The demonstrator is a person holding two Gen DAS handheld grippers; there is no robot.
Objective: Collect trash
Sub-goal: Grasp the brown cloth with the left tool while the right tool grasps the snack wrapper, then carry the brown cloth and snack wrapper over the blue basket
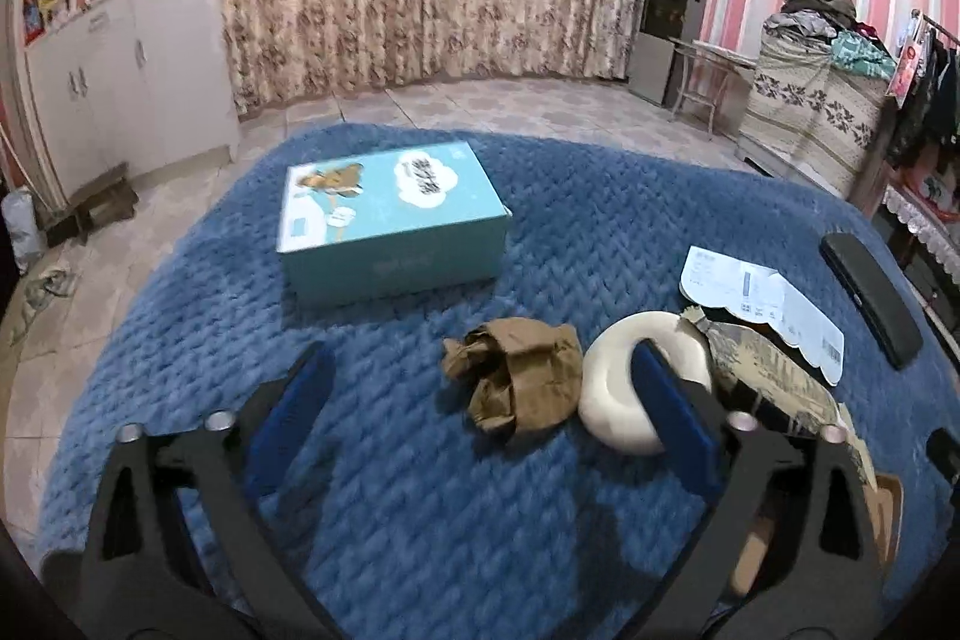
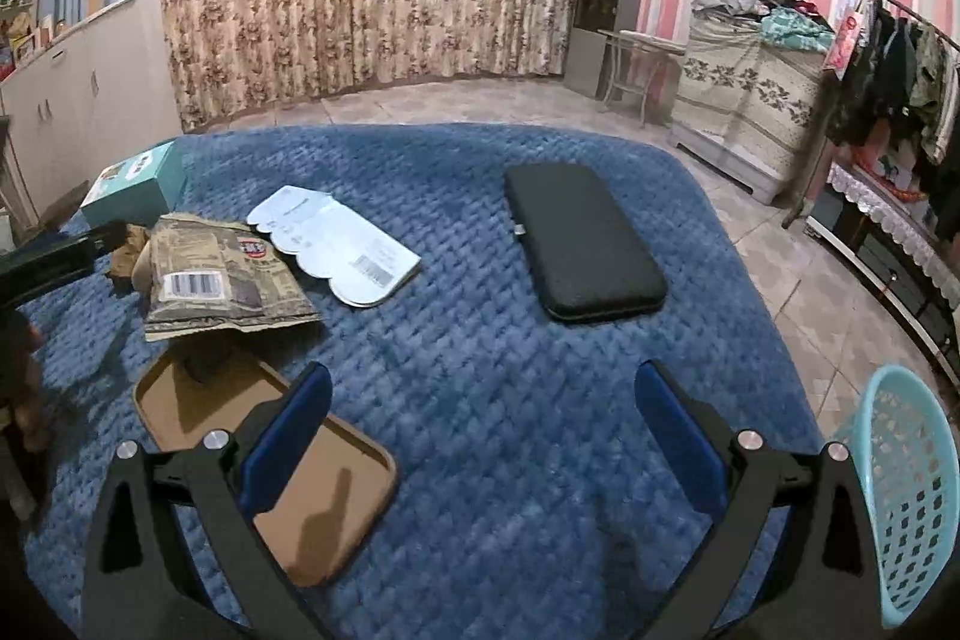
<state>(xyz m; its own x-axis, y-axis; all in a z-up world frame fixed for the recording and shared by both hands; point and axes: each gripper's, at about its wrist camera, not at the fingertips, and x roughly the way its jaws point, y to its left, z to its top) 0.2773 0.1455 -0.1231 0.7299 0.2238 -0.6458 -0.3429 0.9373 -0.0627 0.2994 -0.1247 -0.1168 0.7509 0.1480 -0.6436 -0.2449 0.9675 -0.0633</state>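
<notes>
On the blue quilted cover, a crumpled brown paper (image 1: 516, 379) lies ahead of my left gripper (image 1: 486, 388), which is open and empty just short of it. A white foam ring (image 1: 612, 388) sits beside the paper, partly behind the right finger. A flattened printed snack bag (image 1: 762, 376) (image 2: 222, 274) and a white scalloped paper (image 1: 762, 304) (image 2: 336, 244) lie to the right. My right gripper (image 2: 483, 400) is open and empty above bare cover. A light blue mesh basket (image 2: 906, 496) stands at the right edge.
A teal box (image 1: 390, 220) (image 2: 138, 187) rests on the cover. A black case (image 2: 582, 250) (image 1: 870, 298) lies on the right. A brown tray (image 2: 318, 508) lies under my right gripper's left finger. Tiled floor, cabinets and curtains surround the bed.
</notes>
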